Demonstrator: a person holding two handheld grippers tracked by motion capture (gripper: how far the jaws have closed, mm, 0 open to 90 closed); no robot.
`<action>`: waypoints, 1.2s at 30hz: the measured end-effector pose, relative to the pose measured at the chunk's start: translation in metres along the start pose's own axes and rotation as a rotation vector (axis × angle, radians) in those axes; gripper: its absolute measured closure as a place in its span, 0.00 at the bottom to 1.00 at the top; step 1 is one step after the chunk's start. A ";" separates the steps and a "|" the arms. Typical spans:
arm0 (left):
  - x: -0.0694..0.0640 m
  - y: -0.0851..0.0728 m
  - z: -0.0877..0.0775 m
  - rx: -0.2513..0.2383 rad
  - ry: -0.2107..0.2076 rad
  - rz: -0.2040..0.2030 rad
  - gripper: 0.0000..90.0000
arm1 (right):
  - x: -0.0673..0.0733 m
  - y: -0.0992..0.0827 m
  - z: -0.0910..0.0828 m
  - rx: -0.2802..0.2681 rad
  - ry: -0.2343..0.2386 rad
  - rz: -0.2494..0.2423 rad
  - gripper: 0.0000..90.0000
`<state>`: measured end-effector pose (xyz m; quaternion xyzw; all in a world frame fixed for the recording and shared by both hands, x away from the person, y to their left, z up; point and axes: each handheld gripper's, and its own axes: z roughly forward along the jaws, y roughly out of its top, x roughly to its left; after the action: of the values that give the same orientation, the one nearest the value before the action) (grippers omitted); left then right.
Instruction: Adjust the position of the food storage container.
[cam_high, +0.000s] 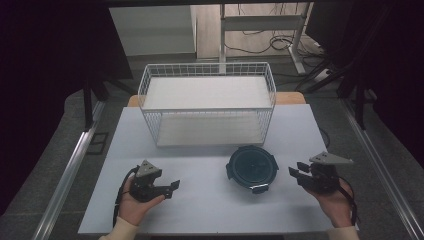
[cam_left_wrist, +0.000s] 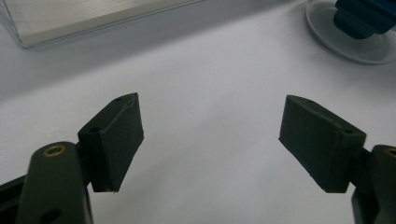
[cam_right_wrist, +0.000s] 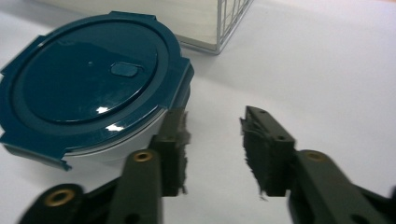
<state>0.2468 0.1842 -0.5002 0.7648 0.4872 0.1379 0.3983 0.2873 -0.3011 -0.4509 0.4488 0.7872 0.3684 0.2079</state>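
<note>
Two grippers sit low at the near edge of the table (cam_high: 150, 210), and the round container (cam_high: 251, 168) with its dark blue lid (cam_right_wrist: 88, 88) is the landmark here. Starting left of it: the left gripper (cam_high: 172, 188) hovers over bare tabletop, well apart from the container, jaws spread wide with nothing between them; in its own view the container only peeks in at the top right corner (cam_left_wrist: 355, 32), so it lies ahead and off to that side. Behind the container, the white wire basket (cam_high: 207, 102) stands empty. Now right of the container: the right gripper (cam_high: 296, 171) is near it, the closer of the two, fingers aimed at it. In the right gripper view the jaws are partway apart, grasping nothing, and the container sits just beyond the left pad (cam_right_wrist: 173, 140), not between the pads. Being round, it has no long axis. I'd say the right gripper needs to slide toward the lid's edge before any grip.
</note>
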 end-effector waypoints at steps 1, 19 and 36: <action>0.000 0.000 0.000 -0.002 -0.003 -0.001 0.23 | 0.000 0.003 0.001 0.005 -0.002 0.001 0.74; -0.002 0.001 0.000 -0.006 -0.011 -0.006 0.23 | 0.001 0.043 0.030 0.093 -0.027 -0.046 1.00; -0.007 0.003 -0.001 0.011 -0.011 0.006 0.22 | 0.003 0.024 0.057 0.200 -0.034 -0.079 1.00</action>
<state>0.2442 0.1784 -0.4961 0.7693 0.4833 0.1323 0.3963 0.3367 -0.2679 -0.4692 0.4420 0.8336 0.2717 0.1896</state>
